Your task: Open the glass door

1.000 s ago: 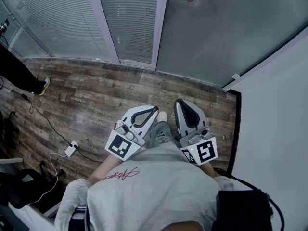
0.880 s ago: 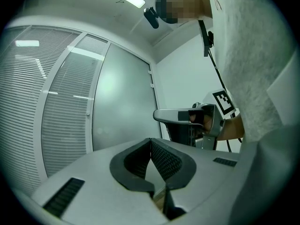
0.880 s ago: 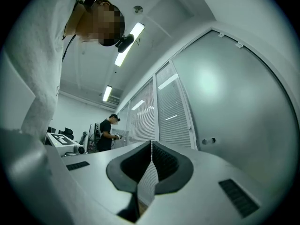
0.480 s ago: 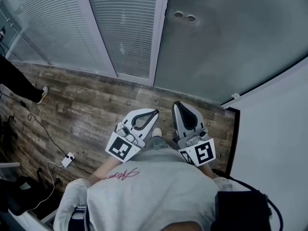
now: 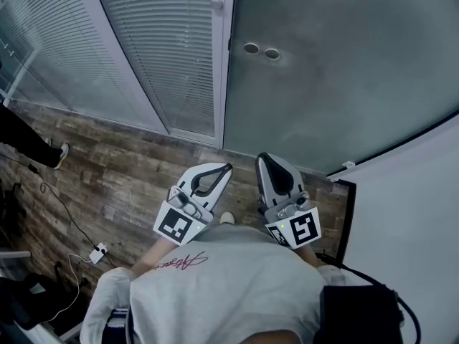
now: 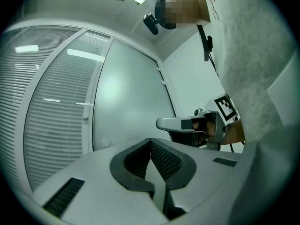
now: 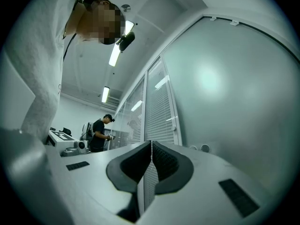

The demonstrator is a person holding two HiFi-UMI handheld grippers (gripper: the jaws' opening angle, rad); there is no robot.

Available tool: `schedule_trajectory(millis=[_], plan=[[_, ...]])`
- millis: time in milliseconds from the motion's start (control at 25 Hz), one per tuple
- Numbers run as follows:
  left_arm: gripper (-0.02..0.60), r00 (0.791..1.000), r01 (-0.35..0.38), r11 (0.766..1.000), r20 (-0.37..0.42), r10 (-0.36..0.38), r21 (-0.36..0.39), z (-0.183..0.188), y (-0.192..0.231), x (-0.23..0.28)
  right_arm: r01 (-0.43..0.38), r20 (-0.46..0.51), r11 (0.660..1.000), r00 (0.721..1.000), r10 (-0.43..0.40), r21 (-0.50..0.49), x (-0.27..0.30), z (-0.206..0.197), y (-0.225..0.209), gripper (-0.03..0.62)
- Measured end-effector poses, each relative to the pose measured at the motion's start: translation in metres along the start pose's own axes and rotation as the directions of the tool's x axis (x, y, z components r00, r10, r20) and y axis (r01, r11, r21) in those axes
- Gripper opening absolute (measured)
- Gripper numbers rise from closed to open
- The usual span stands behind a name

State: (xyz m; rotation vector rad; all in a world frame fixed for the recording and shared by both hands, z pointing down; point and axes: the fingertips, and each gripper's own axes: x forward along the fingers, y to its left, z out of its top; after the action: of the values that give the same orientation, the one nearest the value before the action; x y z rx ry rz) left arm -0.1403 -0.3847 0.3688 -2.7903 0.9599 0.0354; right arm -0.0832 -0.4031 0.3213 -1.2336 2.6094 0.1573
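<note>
Left gripper (image 5: 226, 168), right gripper (image 5: 265, 158) carried nearer the glass door (image 5: 344, 84) — less wooden floor (image 5: 122, 163) ahead

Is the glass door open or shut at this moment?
Shut: the glass door lies flush against the white frame, with no gap showing at its edge.

We face the frosted glass door (image 5: 344, 77), upright and shut, with two round fittings (image 5: 261, 50) near its left edge.
</note>
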Motion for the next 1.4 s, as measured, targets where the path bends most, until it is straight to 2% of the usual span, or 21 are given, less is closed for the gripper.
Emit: schedule_trajectory(millis=[360,520,760,1080,1120,1200,1320,1360,1400], plan=[[0.017,0.999,-0.022,1.000,-0.025,0.022,-0.011,-0.010,0.025,0.022,0.037,-0.059,0.999,0.998,-0.035,0.037,0.011,-0.024,-0.037,0.018],[0.017,1.000,0.013,1.000,-0.022,-0.013,-0.020,-0.016,0.034,0.028,0.065,-0.083,0.998,0.995,-0.062,0.027,0.017,-0.034,-0.038,0.018],[0.017,0.997,0.081,0.996,-0.015,-0.082,-0.028,-0.012,0.048,0.035,0.158,-0.144,0.987,0.978,-0.154,0.016,0.039,-0.046,-0.059,0.020],[0.017,0.998,0.065,0.997,-0.012,-0.066,-0.029,-0.012,0.073,0.021,0.332,-0.142,0.937,0.928,-0.346,-0.111,0.120,-0.053,-0.132,0.025],[0.017,0.998,0.058,0.998,-0.009,-0.059,-0.026,-0.011,0.075,0.018,0.345,-0.144,0.931,0.922,-0.360,-0.117,0.129,-0.055,-0.140,0.038],[0.017,0.999,0.041,0.999,-0.009,-0.041,-0.027,-0.011,0.082,0.011,0.371,-0.157,0.920,0.909,-0.387,-0.125,0.148,-0.061,-0.157,0.119],[0.017,1.000,0.008,0.999,-0.023,-0.009,-0.049,-0.015,0.093,0.001,0.433,-0.184,0.893,0.874,-0.449,-0.120,0.173,-0.077,-0.187,0.130],[0.017,1.000,0.008,0.999,-0.020,-0.009,-0.032,-0.014,0.095,-0.002,0.454,-0.195,0.882,0.861,-0.470,-0.122,0.179,-0.084,-0.197,0.133],[0.017,1.000,0.026,0.999,-0.010,-0.025,0.027,-0.011,0.095,-0.004,0.472,-0.205,0.872,0.848,-0.489,-0.128,0.185,-0.089,-0.205,0.139]])
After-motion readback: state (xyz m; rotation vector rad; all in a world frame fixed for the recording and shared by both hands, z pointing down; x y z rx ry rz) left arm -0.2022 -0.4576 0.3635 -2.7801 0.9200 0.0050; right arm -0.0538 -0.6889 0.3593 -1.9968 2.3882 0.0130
